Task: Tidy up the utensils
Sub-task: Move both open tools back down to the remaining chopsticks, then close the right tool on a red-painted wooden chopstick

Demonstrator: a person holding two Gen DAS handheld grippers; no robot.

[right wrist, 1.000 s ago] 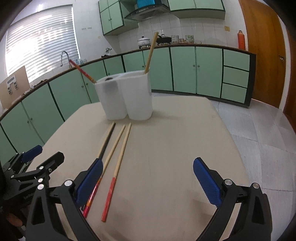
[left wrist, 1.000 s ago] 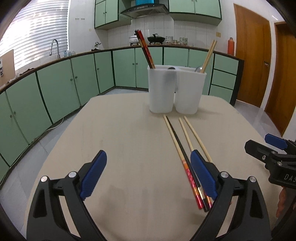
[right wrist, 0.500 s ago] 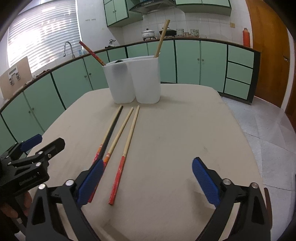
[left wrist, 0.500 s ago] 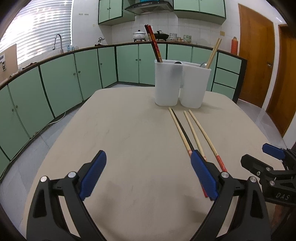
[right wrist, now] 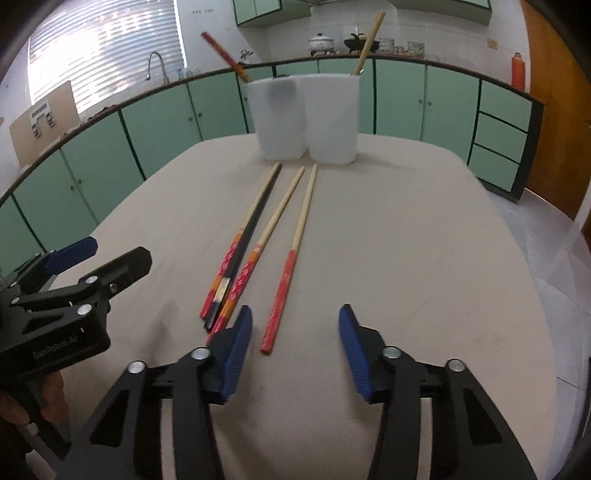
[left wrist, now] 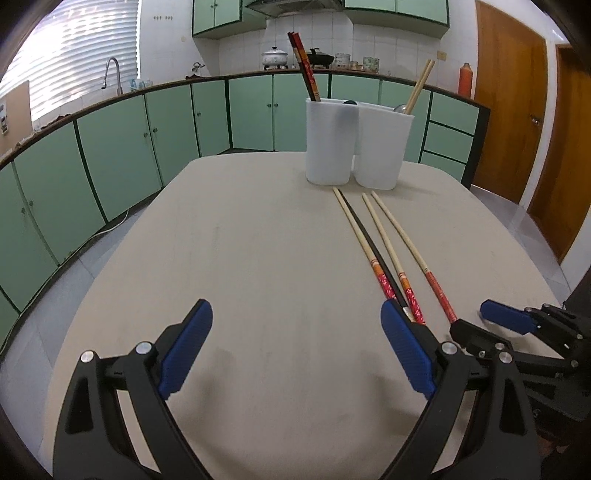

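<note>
Likely, the right tongs (right wrist: 295, 347), half open and empty, could nudge neighbouring chopsticks (right wrist: 236, 291) while closing on the red-tipped chopstick (right wrist: 291, 254); the left tongs (left wrist: 295, 354) gape wide.

I observe a kitchen: mint-green base cabinets (left wrist: 110, 147) with a dark countertop run along the walls, wall cabinets (left wrist: 229, 16) above white tiles. A blinded window (left wrist: 81, 59) admits bright daylight. Wooden doors (left wrist: 509, 103) stand right; the floor (left wrist: 509, 210) is pale tile.

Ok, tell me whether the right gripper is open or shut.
Open. The right gripper has its blue pads apart with nothing held; the red-handled chopstick lies on the table just ahead.
</note>
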